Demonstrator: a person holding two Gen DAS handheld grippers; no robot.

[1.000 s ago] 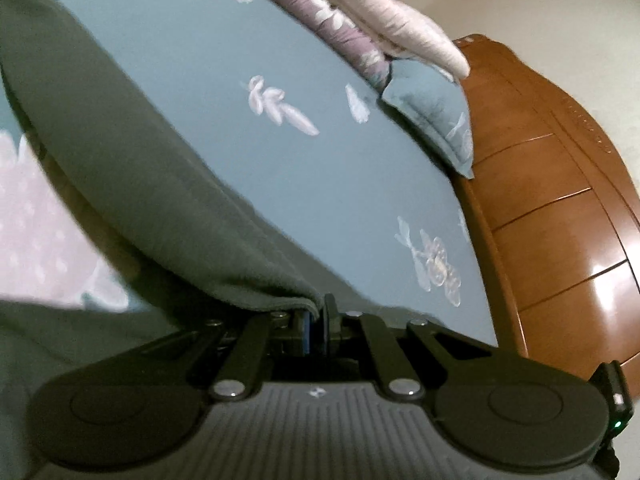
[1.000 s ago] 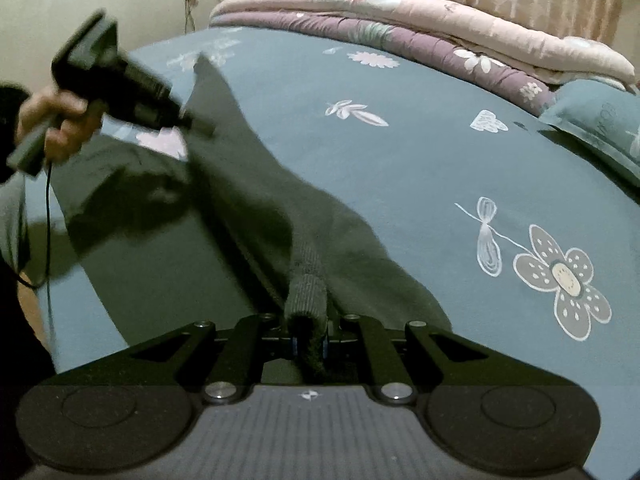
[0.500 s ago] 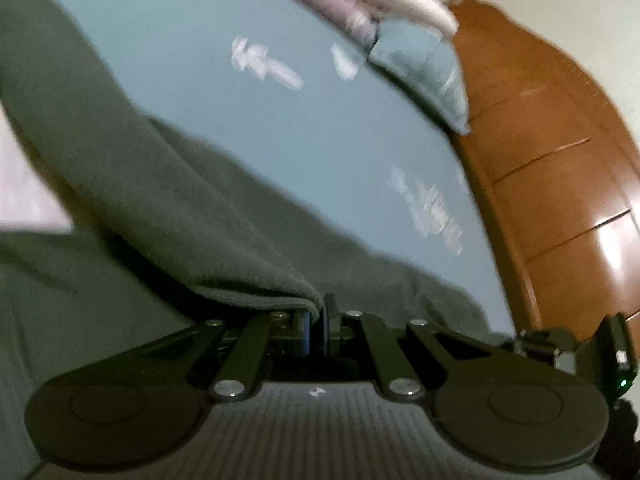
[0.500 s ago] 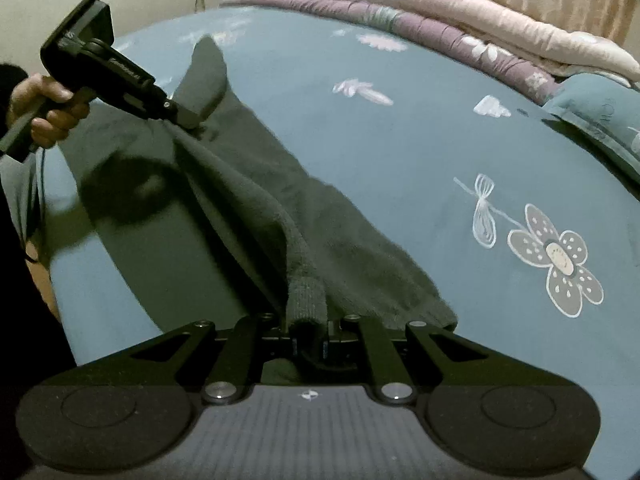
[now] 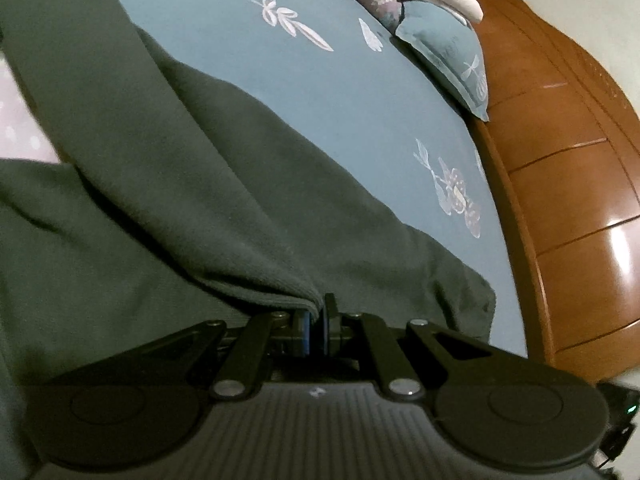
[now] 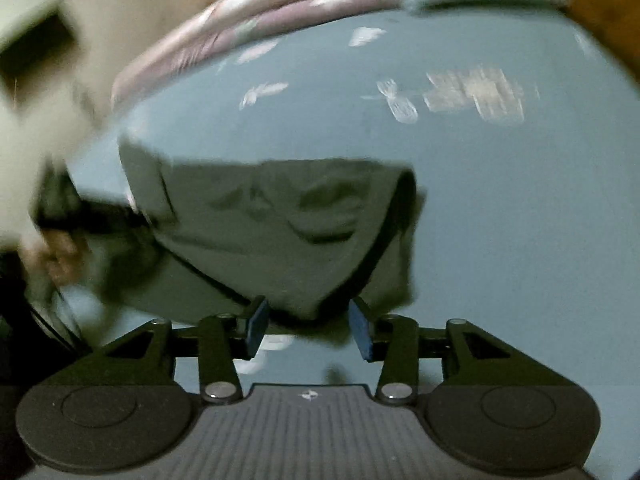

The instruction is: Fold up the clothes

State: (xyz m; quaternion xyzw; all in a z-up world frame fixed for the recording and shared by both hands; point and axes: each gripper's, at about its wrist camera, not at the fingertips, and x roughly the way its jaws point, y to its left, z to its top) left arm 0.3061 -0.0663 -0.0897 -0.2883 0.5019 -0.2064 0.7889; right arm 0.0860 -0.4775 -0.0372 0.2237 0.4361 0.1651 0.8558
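Garment (image 5: 208, 184): soft, limp fleece on bed (image 5: 320, 92) | my left claw (image 5: 316, 322) pinches its folded edge | my right claw (image 6: 308, 330) spread wide, nothing gripped | best hold: hems, corners.

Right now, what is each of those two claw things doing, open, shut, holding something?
Left gripper: shut on the dark green garment.
Right gripper: open, holding nothing; the garment lies just ahead of its fingers.

Your room light is dim; glare streaks the wooden headboard (image 5: 580, 208). Your right wrist view smears with motion blur, and fisheye curvature bends both edges.
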